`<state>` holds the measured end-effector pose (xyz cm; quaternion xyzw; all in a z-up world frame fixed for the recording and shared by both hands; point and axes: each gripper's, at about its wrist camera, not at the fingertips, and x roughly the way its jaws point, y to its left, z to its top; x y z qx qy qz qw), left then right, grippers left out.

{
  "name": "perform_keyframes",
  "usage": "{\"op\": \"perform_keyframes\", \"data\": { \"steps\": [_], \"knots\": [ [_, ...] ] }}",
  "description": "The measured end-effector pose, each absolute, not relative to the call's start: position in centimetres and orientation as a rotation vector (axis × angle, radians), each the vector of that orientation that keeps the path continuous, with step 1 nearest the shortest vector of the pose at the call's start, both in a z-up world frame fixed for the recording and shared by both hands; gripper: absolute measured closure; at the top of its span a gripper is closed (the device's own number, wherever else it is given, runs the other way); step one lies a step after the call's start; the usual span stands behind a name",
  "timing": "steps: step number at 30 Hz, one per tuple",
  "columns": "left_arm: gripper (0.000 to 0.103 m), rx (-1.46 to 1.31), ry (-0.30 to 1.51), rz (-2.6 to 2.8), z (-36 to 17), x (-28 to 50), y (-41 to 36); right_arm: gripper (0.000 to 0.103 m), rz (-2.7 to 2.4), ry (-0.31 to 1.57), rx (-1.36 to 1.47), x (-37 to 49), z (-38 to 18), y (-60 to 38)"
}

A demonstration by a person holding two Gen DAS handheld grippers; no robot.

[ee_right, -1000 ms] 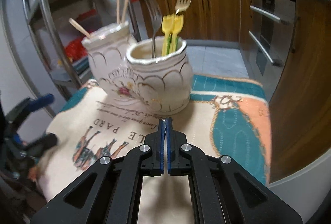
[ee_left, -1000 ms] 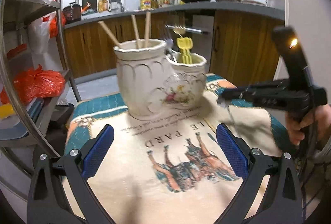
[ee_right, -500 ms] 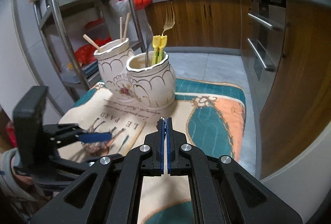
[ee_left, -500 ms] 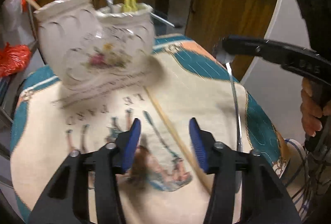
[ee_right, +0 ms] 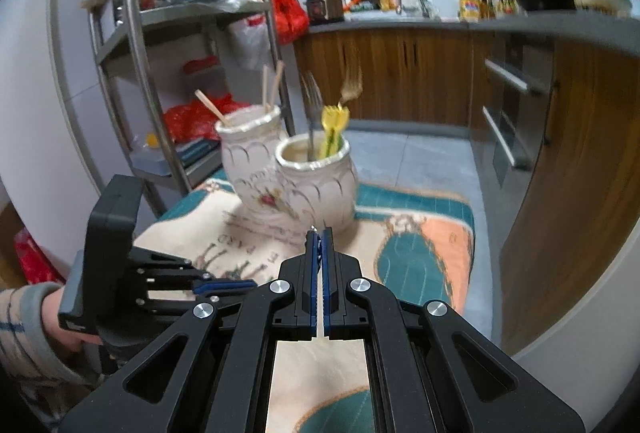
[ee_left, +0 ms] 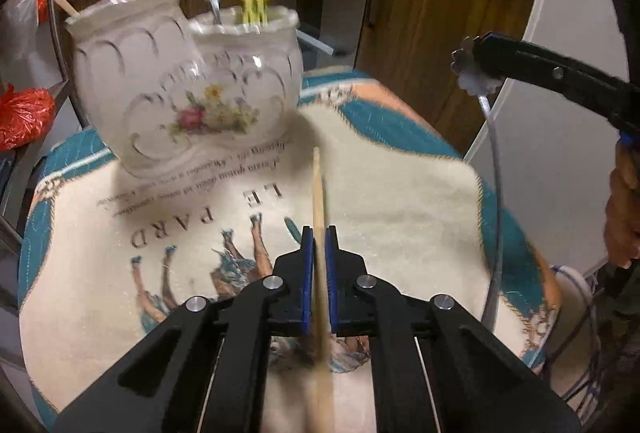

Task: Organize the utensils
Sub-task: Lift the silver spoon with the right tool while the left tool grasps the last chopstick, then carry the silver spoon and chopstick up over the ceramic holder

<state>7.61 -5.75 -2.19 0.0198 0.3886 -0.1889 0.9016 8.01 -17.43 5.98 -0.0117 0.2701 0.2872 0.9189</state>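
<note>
Kitchen cabinets in dark wood run behind my small table, which is covered by a printed cloth [ee_left: 400, 185] with teal borders and a "LE PARD" motif. At its far side stand 2 white ceramic jars touching each other: the left jar [ee_left: 120, 73] holds 3 wooden chopsticks, the right jar [ee_left: 248, 73] holds a steel fork, a gold fork and yellow plastic forks. On my left wrist view, a wooden chopstick [ee_left: 318, 201] runs straight up the middle of the frame, passing between the blue pads [ee_left: 307, 273] of my left gripper [ee_left: 319, 233], its far tip pointing toward the right jar. Those jaws have just been closing and now stand narrow, pinching the chopstick from both sides; I cannot tell whether its tip touches the cloth or sits just above it. To the right of that view my right gripper [ee_left: 476, 67] appears side-on, its jaws clamped on the ornate end of a thin metal utensil [ee_left: 496, 193] whose shaft hangs down over the cloth's right edge; its lower end is blurred and I cannot tell what kind it is. From my right wrist view the right gripper's pads [ee_right: 325, 273] are pressed nearly together with only a sliver of metal between them, and my left gripper [ee_right: 224, 285] sits low at the left, held by a hand [ee_right: 60, 321] in a striped sleeve
</note>
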Motion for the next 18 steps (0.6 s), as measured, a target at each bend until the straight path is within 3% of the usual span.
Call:
{"op": "perform_keyframes", "data": {
  "steps": [18],
  "knots": [
    [0.097,-0.091,0.354,-0.36,6.8,7.3,1.0,0.1,0.453,0.308,-0.076,8.4,13.5,-13.8]
  ]
}}
